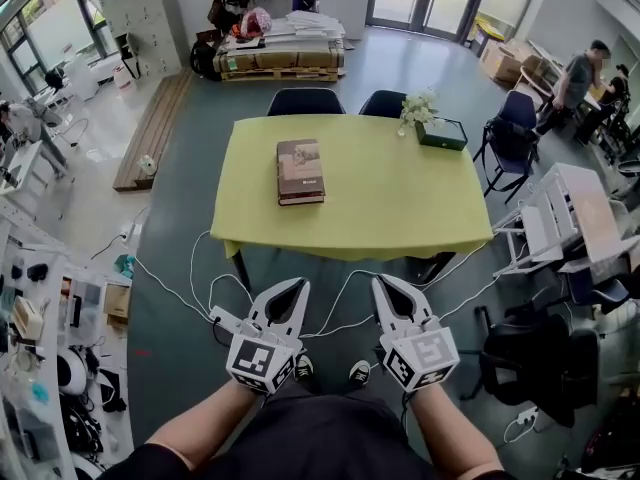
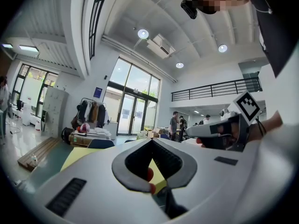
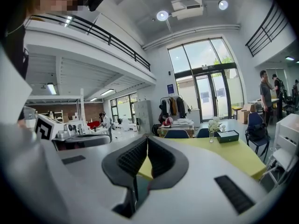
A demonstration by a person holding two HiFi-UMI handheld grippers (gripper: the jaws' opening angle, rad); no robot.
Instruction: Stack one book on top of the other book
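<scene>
On the yellow table [image 1: 400,208] lies a brown-covered book [image 1: 300,171], left of the middle; its thick side looks like a second book under it. Both grippers hover over the floor, short of the table's near edge, and neither touches the books. My left gripper [image 1: 300,286] is shut with nothing between its jaws, and so is my right gripper [image 1: 380,283]. The left gripper view shows the jaws of the left gripper [image 2: 152,141] meeting at the tips, with the right gripper [image 2: 224,129] beside. In the right gripper view the right gripper [image 3: 145,139] points level at the table [image 3: 233,155].
A vase of white flowers [image 1: 417,108] and a dark green box [image 1: 442,133] stand at the table's far right corner. Two dark chairs [image 1: 305,101] are tucked in behind it. White cables [image 1: 190,288] trail on the floor. A white cart [image 1: 570,218] stands right; people [image 1: 580,78] are far right.
</scene>
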